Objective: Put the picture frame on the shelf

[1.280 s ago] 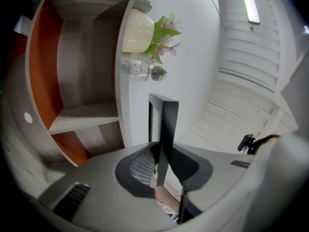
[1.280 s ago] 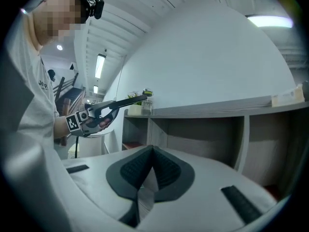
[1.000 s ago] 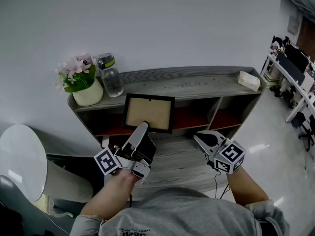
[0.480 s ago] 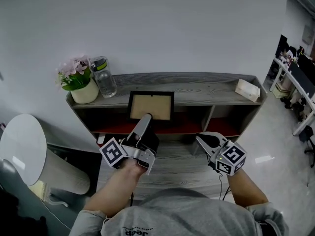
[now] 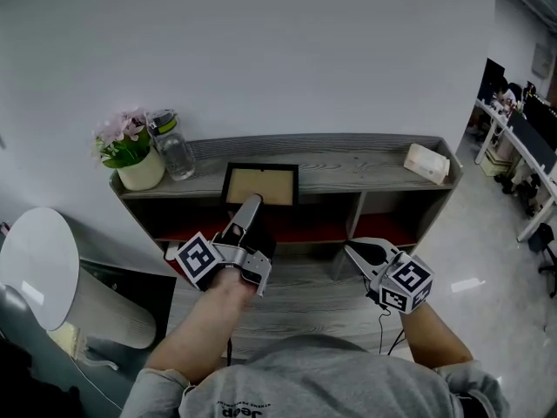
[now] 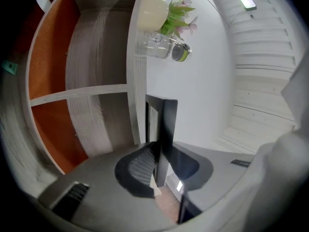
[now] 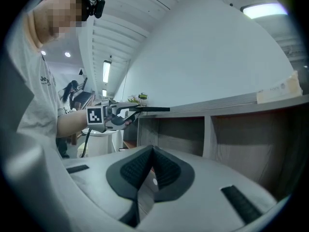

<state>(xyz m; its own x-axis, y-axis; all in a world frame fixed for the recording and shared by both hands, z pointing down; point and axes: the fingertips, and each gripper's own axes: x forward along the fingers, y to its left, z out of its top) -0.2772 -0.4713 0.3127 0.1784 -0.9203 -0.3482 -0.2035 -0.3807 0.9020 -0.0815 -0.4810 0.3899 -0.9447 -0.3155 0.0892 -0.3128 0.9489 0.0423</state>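
Observation:
The black picture frame (image 5: pixel 261 185) with a tan panel is held nearly flat over the front edge of the grey wooden shelf's top board (image 5: pixel 365 159). My left gripper (image 5: pixel 250 207) is shut on the frame's near edge. In the left gripper view the frame's edge (image 6: pixel 164 124) runs between the pads of the left gripper (image 6: pixel 161 163). The right gripper view shows the frame (image 7: pixel 150 109) as a thin dark line level with the shelf top (image 7: pixel 231 103). My right gripper (image 5: pixel 352 252) hovers before the lower compartments, shut and empty (image 7: pixel 152 151). I cannot tell whether the frame touches the board.
On the shelf top stand a flower pot (image 5: pixel 137 159) and a clear bottle (image 5: pixel 172 146) at the left, and a white box (image 5: pixel 426 162) at the right. Red-backed compartments (image 5: pixel 305 229) lie below. A round white table (image 5: pixel 35 273) is at the far left.
The left gripper has carried the frame away from me and up, from in front of the compartments to the shelf's top edge, and tipped it flatter. The right gripper shifted slightly.

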